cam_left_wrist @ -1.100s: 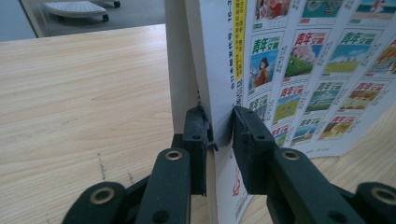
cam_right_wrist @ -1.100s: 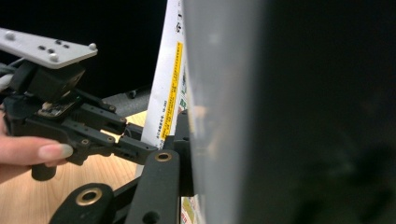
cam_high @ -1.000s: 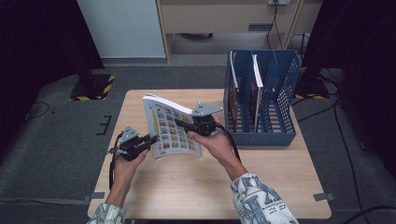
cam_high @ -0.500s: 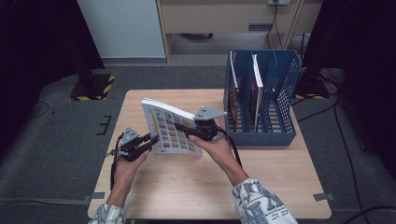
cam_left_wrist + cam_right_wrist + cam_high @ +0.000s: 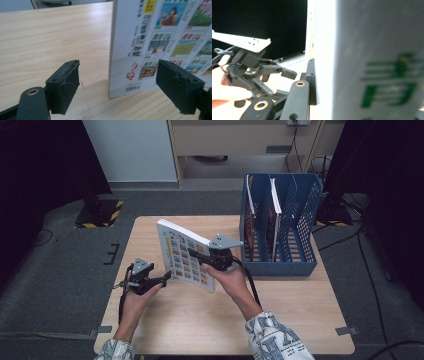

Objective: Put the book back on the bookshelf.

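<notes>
A thick magazine (image 5: 184,257) with a grid of small colour pictures on its cover stands nearly upright on the wooden table (image 5: 200,320), bottom edge down. My right gripper (image 5: 194,254) is shut on its upper right edge and holds it up. In the right gripper view the magazine (image 5: 367,62) looms blurred, with one black jaw flat against it. My left gripper (image 5: 164,277) is open beside the lower left corner. In the left gripper view the magazine's spine corner (image 5: 125,50) stands between the spread jaws of my left gripper (image 5: 121,85), untouched.
A blue mesh file rack (image 5: 300,220) stands at the table's right back, holding two upright books in its left slots. A person's hands hold both grippers. The right gripper view takes in my left gripper (image 5: 284,71) farther off.
The right gripper has tipped the magazine up from a slanted lie to nearly upright. The left gripper has stayed open by the lower left corner.
</notes>
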Demonstrator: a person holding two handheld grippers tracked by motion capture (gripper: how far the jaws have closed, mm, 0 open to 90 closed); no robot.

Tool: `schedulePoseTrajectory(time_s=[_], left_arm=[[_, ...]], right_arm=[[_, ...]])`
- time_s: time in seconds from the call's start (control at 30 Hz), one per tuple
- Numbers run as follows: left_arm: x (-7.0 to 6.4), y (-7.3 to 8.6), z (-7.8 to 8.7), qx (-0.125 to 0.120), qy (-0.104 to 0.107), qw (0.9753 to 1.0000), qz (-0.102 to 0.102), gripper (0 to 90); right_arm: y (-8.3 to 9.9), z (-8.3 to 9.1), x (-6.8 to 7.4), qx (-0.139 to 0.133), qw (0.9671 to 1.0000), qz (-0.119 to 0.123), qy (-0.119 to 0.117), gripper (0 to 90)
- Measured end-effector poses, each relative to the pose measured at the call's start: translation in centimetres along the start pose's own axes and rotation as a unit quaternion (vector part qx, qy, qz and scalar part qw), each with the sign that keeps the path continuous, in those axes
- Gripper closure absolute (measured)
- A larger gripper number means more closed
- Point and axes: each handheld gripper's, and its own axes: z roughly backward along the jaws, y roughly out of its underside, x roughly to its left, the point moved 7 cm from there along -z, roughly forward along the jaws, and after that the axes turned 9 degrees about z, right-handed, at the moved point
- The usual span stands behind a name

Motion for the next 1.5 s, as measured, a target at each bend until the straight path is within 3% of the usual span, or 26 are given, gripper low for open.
schedulePoseTrajectory(time_s=[0.23,0.73,1.23,1.5], left_arm=[[1.0,0.5,0.0,0.012,-0.013,0.9998,0.012,16.6],[1.0,1.1,-0.4,0.038,-0.024,0.9988,-0.019,16.3],[0.7,1.2,-0.6,0.042,-0.022,0.9985,-0.026,16.4],[0.6,1.3,-0.7,0.043,-0.022,0.9984,-0.027,16.5]], right_arm=[[0.0,-0.1,-0.7,0.008,0.9998,-0.011,0.015,73.9],[-0.8,0.6,-1.2,0.009,0.9995,-0.011,0.027,73.9],[-0.8,1.2,-1.0,0.017,0.9997,0.005,0.016,73.7],[0.3,2.1,-0.5,-0.008,0.9999,0.005,0.009,72.8]])
